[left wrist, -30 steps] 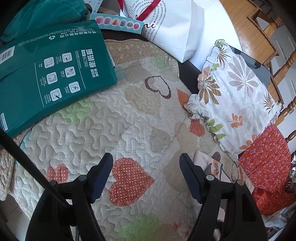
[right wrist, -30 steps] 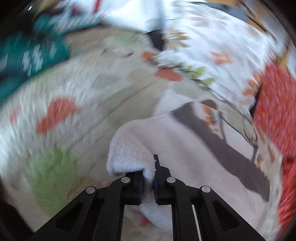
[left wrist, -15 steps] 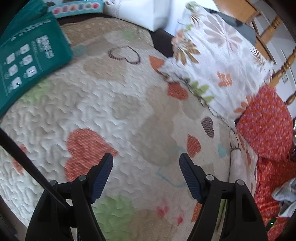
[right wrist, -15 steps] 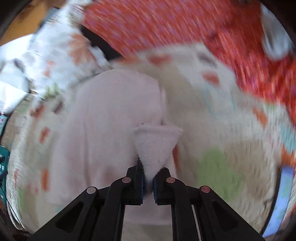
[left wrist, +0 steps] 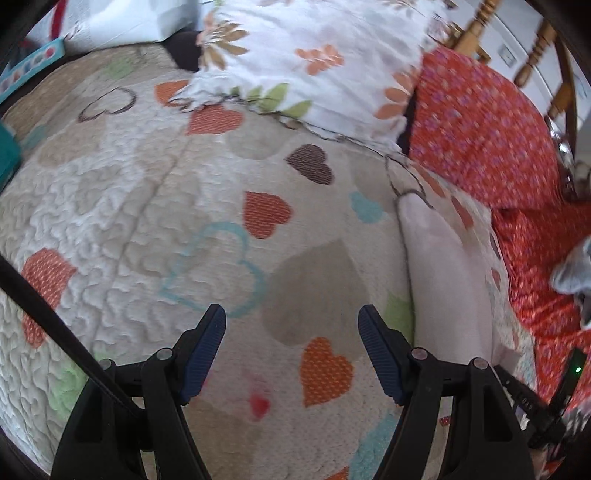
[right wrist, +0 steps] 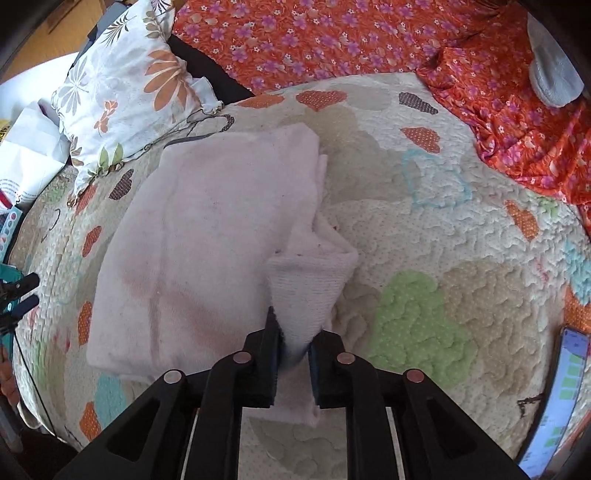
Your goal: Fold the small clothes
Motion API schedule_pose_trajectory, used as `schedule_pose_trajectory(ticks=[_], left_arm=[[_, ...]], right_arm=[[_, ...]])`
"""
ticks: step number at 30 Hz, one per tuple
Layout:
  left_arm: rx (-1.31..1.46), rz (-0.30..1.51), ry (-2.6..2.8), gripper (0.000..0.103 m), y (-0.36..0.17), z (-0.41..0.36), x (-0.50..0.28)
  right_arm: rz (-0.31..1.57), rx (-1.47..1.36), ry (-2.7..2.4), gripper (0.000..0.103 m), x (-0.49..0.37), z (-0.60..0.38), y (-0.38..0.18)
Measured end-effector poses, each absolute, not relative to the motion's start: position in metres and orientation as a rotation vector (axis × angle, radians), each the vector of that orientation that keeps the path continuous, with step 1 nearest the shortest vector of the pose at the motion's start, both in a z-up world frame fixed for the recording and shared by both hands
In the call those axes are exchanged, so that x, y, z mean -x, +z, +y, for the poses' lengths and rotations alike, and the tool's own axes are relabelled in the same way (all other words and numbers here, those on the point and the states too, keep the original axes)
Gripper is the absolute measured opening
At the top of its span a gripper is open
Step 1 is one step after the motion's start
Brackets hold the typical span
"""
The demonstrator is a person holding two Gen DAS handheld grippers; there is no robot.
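Note:
A pale pink small garment (right wrist: 207,236) lies folded on the heart-patterned quilt (right wrist: 424,295). My right gripper (right wrist: 293,349) is shut on its ribbed cuff (right wrist: 306,291), which stands up from the garment's right edge. In the left wrist view the same garment (left wrist: 443,280) shows as a pale fold at the right of the quilt (left wrist: 147,206). My left gripper (left wrist: 291,347) is open and empty, above bare quilt to the left of the garment.
A floral pillow (right wrist: 125,85) (left wrist: 310,55) lies at the back edge. An orange flowered cloth (right wrist: 369,37) (left wrist: 487,125) covers the far side, with a grey sock (right wrist: 554,74) on it. A white bag (left wrist: 122,22) and wooden chair (left wrist: 554,74) stand behind. A phone (right wrist: 565,387) lies right.
My right gripper swung round with the cuff and the garment now lies folded flat on the quilt. My left gripper moved right across the quilt, away from the green box, still open.

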State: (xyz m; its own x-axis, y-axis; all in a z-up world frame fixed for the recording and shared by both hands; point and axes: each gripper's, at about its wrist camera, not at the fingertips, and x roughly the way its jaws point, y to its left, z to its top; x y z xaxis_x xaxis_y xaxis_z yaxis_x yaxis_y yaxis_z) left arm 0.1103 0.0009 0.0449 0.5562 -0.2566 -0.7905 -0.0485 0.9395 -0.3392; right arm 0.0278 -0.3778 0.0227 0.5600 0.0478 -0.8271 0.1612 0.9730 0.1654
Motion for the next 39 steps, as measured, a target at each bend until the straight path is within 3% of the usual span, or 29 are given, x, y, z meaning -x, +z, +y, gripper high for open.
schedule_pose_trajectory(ticks=[6,10,18,22,27,29,30,31,32,34,39], left_arm=[[0.278,0.983,-0.178,0.073,0.043,-0.033,-0.112],[0.275,1.007,-0.218,0.073,0.035,-0.05,-0.116],[0.343,1.07,-0.384,0.077,0.016,-0.092,-0.132],[0.364,1.059,-0.482,0.088,0.014,-0.121,-0.149],[0.385,1.095,-0.55,0.09,0.004,-0.148,-0.166],[0.441,1.139,-0.573,0.089,-0.008,-0.154,-0.172],[0.453,1.136,-0.568,0.085,-0.008,-0.155,-0.174],[0.458,1.135,-0.574,0.055,-0.005,-0.155,-0.175],[0.467,1.152,-0.593,0.044,-0.001,-0.156,-0.177],[0.484,1.122,-0.598,0.039,0.015,-0.15,-0.176],[0.482,1.045,-0.584,0.039,0.055,-0.129,-0.17]], right_arm=[[0.976,-0.266,-0.112,0.035,-0.011,-0.399,0.04],[0.921,-0.353,-0.108,0.057,-0.02,-0.419,0.057],[0.92,-0.514,-0.011,0.06,-0.106,-0.44,0.028],[0.932,-0.643,0.054,0.06,-0.138,-0.452,0.005],[0.954,-0.661,0.131,0.062,-0.167,-0.446,-0.014],[0.944,-0.628,0.143,0.06,-0.176,-0.441,-0.014],[0.943,-0.627,0.145,0.048,-0.177,-0.44,-0.013],[0.945,-0.638,0.159,0.034,-0.182,-0.437,-0.011],[0.944,-0.637,0.159,0.032,-0.184,-0.435,-0.008],[0.914,-0.609,0.167,0.024,-0.185,-0.424,0.007],[0.781,-0.642,0.279,0.018,-0.18,-0.41,0.056]])
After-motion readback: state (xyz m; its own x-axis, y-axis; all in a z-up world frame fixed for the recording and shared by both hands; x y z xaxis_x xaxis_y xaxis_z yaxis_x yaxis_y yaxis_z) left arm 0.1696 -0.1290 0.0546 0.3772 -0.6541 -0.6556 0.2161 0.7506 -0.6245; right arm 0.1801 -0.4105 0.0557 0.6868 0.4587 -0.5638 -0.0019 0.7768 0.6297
